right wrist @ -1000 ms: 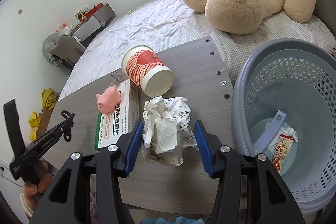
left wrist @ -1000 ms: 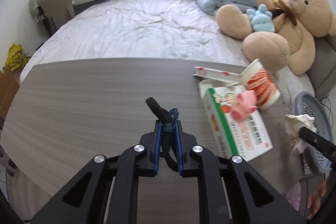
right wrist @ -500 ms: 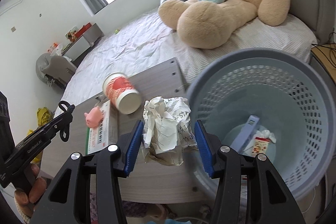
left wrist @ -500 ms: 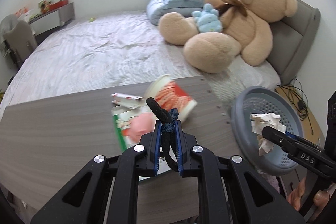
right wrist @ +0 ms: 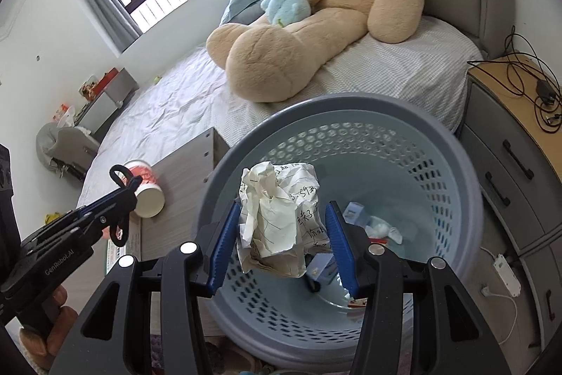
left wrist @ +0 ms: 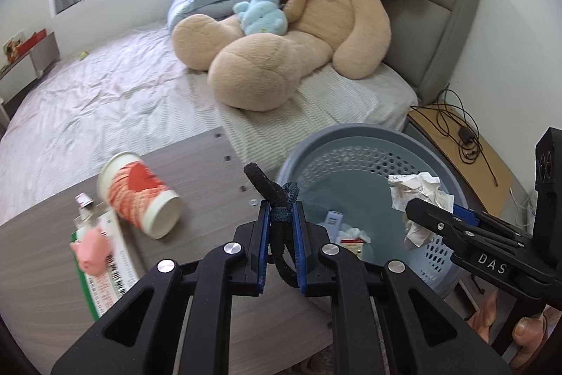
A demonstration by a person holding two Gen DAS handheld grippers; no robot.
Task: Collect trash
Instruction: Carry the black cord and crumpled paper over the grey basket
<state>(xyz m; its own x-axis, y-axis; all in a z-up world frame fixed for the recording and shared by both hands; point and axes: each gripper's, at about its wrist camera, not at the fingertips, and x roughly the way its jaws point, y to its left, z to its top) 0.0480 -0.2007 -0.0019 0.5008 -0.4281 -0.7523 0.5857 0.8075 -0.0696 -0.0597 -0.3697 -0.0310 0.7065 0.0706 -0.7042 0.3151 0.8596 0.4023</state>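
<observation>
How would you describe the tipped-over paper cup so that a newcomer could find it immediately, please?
Start at the grey wooden table beside the blue basket. The paper cup lies on its side there, red-patterned with a white rim, unlike the flat box and pink pig nearby.

The right tool (right wrist: 282,231) hangs over the open mouth of the basket (right wrist: 453,143), its blue-padded jaws spread wide around a crumpled paper ball (right wrist: 277,217) pinched between them. The left tool (left wrist: 281,227) sits lower and to the left of the basket, at its rim, jaws drawn close together on a black cord (left wrist: 270,199) that sticks up past the fingertips. The left hand (right wrist: 42,333) grips its handle from below; a thumb of the right hand (left wrist: 527,336) shows beside the basket.
</observation>
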